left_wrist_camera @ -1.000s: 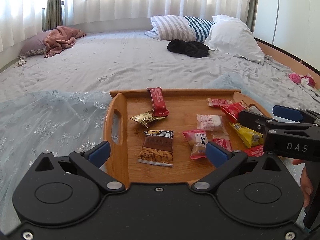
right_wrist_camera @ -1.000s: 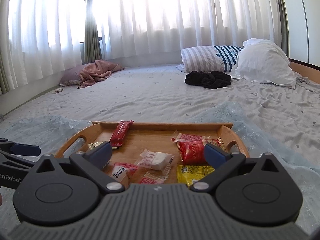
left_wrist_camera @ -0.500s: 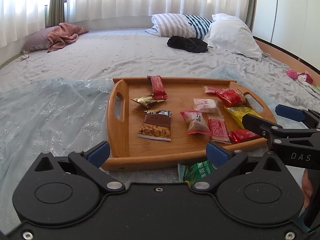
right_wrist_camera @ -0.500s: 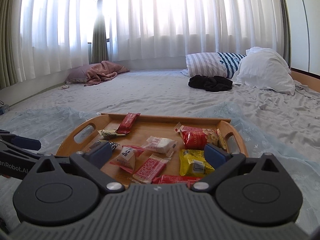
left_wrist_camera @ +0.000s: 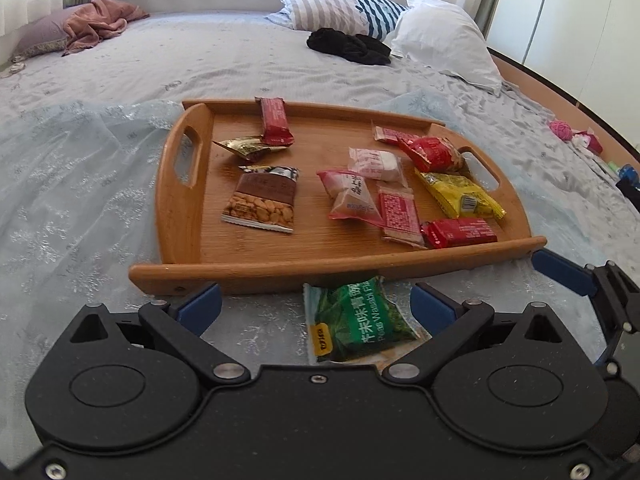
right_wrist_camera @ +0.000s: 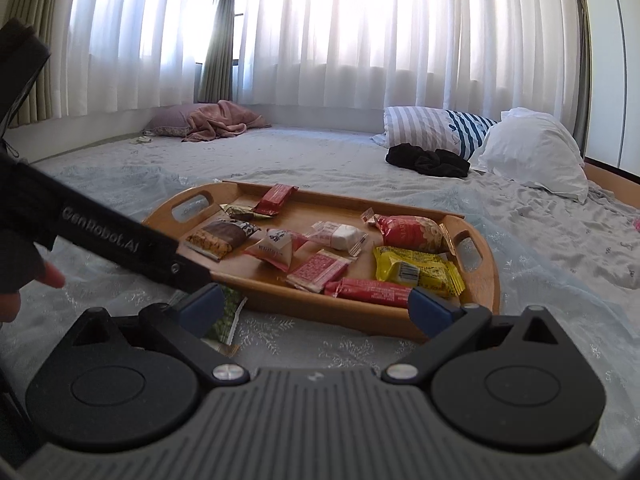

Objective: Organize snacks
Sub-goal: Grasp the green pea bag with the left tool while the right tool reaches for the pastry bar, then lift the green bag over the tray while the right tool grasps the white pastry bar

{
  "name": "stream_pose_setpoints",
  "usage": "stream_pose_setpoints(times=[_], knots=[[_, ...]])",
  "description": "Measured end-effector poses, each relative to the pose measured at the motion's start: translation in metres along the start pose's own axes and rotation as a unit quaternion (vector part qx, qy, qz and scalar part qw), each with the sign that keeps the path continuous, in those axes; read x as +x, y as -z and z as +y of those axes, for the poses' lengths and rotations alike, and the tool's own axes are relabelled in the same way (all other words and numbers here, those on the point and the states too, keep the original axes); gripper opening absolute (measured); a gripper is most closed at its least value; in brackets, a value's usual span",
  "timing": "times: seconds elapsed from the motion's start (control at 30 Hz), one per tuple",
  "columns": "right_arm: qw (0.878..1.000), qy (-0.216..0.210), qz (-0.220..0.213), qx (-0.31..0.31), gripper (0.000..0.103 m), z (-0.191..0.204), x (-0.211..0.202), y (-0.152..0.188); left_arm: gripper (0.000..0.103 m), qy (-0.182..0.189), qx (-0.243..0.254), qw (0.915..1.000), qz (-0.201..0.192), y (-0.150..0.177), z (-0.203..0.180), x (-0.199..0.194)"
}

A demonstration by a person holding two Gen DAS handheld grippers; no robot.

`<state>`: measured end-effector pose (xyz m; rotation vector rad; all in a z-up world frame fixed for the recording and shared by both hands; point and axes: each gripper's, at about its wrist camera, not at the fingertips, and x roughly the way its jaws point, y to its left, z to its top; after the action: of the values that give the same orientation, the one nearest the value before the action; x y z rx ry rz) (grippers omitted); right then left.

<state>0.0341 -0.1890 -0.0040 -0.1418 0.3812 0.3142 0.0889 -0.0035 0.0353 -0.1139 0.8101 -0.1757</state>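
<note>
Nearest, the left gripper (left_wrist_camera: pixel 316 306) hovers with jaws spread wide over a green snack packet (left_wrist_camera: pixel 358 320) lying on the bedspread, just outside the tray's near rim. The right gripper (right_wrist_camera: pixel 316 308) is also spread, holding nothing. Beyond them, the wooden tray (left_wrist_camera: pixel 184 208) holds roughly ten packets (peanuts, red bars, a yellow bag). Seemingly only the green one remains out.

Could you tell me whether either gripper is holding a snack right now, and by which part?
Nothing is held. The left gripper and right gripper are both open and empty; the green packet lies loose in front of the tray.
</note>
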Motion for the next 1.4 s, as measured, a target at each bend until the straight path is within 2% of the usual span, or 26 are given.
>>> stream_pose_setpoints(times=[0.27,0.37,0.43,0.5,0.6,0.73,0.83,1.2,1.4], knots=[[1.0,-0.022,0.015,-0.012,0.103,0.018,-0.002,0.015,0.087,0.011,0.021,0.9995,0.021,0.001,-0.021,0.019],[0.999,-0.031,0.016,-0.01,0.103,0.023,-0.002,0.018,0.077,0.015,0.018,0.9991,0.035,0.002,-0.022,0.027],[0.999,-0.033,0.016,-0.012,0.103,0.027,-0.001,0.019,0.064,0.01,0.022,0.9991,0.036,0.003,-0.024,0.03],[0.999,-0.039,0.017,-0.013,0.103,0.031,-0.001,0.021,0.057,0.001,0.035,0.9989,0.031,0.004,-0.027,0.03],[0.999,-0.047,0.02,-0.013,0.103,0.037,0.0,0.021,0.053,0.007,0.038,0.9989,0.026,0.004,-0.027,0.027],[0.998,-0.058,0.023,-0.007,0.103,0.041,0.001,0.021,0.051,0.013,0.036,0.999,0.023,0.004,-0.023,0.021],[0.997,-0.069,0.029,0.001,0.097,0.044,0.003,0.021,0.051,0.013,0.034,0.9992,0.019,0.004,-0.02,0.016],[0.996,-0.087,0.035,0.0,0.091,0.061,0.007,0.018,0.051,-0.006,0.027,0.9996,-0.009,-0.002,-0.004,-0.001],[0.996,-0.078,0.043,0.012,0.08,0.062,0.011,0.018,0.051,-0.014,0.023,0.9995,-0.015,-0.002,-0.001,-0.002]])
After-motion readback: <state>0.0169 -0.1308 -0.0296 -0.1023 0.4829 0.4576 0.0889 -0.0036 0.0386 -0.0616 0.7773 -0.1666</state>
